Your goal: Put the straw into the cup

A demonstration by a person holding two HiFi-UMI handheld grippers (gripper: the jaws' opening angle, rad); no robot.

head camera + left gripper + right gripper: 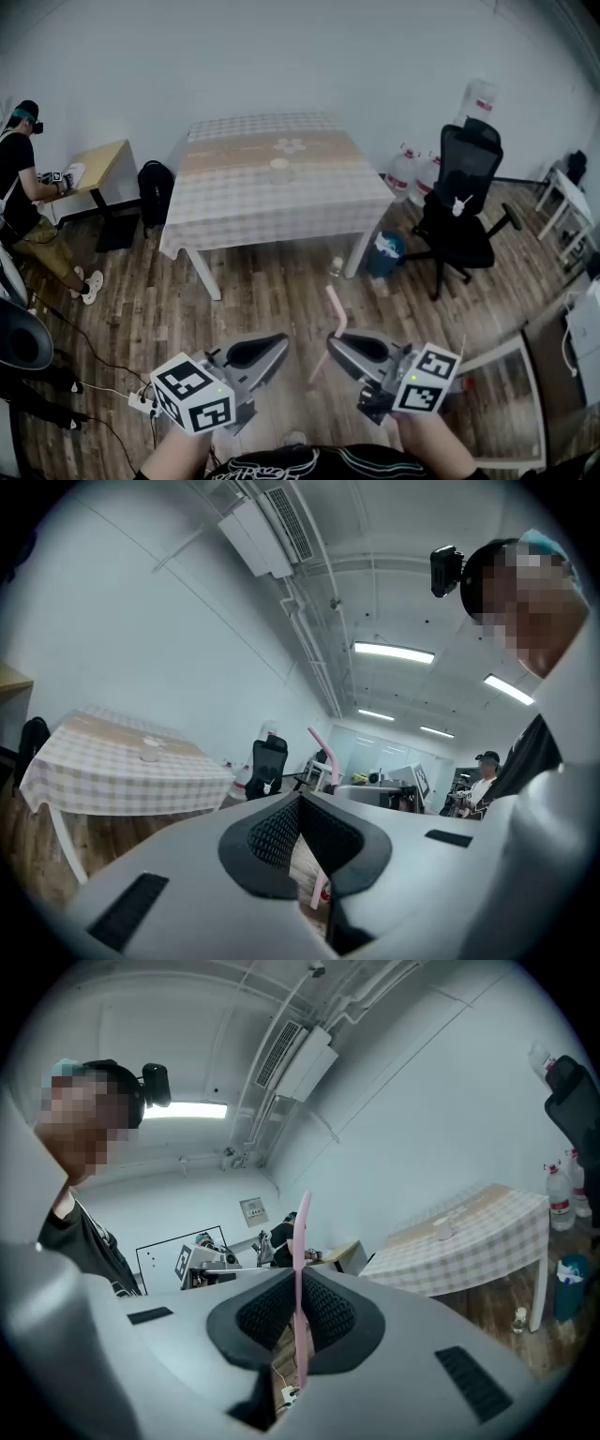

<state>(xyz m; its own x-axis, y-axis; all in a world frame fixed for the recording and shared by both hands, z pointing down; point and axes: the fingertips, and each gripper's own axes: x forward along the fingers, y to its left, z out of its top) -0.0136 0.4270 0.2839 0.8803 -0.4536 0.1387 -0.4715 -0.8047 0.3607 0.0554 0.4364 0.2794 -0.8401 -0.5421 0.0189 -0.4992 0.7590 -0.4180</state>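
While you stand well apart from the table (234,202), the cup (279,163) on its checked cloth is out of reach, so the way you hold things suits carrying more than inserting. Your right gripper (339,343) has its fingers (330,1314) closed on the pink straw (335,314), pinching it about halfway along so that it stands almost upright with the bent end on top. I judge that this leaves the lower end free to go into the cup's opening. Your left gripper (278,347) holds nothing, and its fingers (272,841) are pressed together, just beside the right one. Probably it is kept ready to steady the cup. In my view, the approach to the table must come first.
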